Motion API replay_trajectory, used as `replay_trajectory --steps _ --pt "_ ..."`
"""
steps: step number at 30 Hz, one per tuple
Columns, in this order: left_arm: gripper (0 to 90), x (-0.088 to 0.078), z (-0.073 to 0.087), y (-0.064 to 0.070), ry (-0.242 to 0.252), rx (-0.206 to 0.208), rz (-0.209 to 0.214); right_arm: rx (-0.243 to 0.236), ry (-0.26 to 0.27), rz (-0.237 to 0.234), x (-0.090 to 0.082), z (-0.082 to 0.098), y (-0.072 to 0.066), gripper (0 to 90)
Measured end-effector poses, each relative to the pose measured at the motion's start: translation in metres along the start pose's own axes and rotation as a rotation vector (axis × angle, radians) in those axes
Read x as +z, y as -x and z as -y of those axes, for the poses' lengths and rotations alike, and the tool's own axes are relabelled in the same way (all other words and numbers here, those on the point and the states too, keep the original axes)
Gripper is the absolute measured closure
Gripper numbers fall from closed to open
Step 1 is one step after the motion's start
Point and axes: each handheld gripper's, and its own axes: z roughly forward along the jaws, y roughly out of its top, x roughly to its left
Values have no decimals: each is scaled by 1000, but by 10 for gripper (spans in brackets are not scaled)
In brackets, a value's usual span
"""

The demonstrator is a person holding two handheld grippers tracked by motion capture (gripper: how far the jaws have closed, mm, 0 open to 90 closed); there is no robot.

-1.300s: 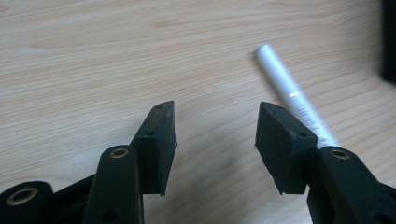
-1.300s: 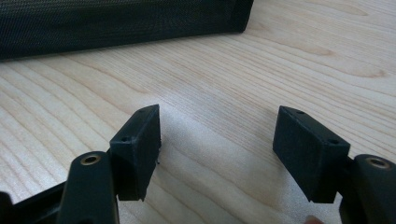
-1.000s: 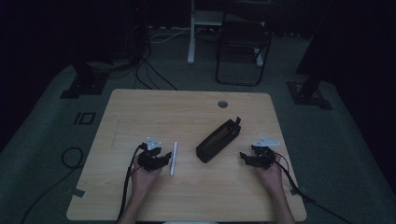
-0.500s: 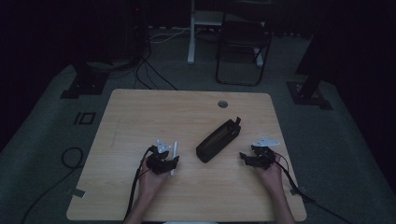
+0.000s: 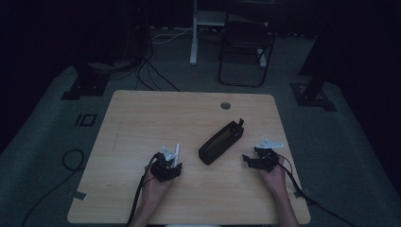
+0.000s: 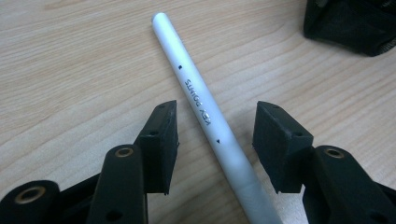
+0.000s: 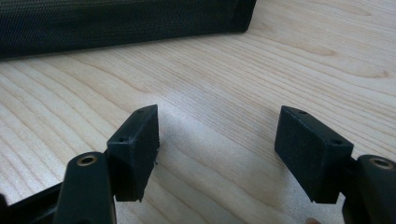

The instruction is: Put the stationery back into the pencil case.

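Left gripper [image 6: 215, 140]: jaws have just been closing, part open, astride the white pen [image 6: 205, 109] lying flat on the table [image 5: 142, 113]; pads clear of the barrel, nothing held. Advice: centre the barrel, keep low, close squarely so it cannot roll. Black pouch [image 5: 221, 141]: mid-table, right of the pen. Right gripper [image 7: 217, 149]: part open, empty, facing the pouch. The left gripper view gives the barrel's lettering; the high view gives layout.

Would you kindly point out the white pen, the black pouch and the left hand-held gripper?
white pen [image 6: 205, 114], left gripper view, on its printed barrel.
black pouch [image 5: 221, 142], high view, mid-body.
left hand-held gripper [image 6: 215, 135], left gripper view, midway between its fingertips.
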Motion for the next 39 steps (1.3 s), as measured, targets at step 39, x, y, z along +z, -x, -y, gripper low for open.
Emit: replay_trajectory --steps 39 --pt "789 -4 -1 -9 -20 23 -25 -1 0 0 0 0 0 301"
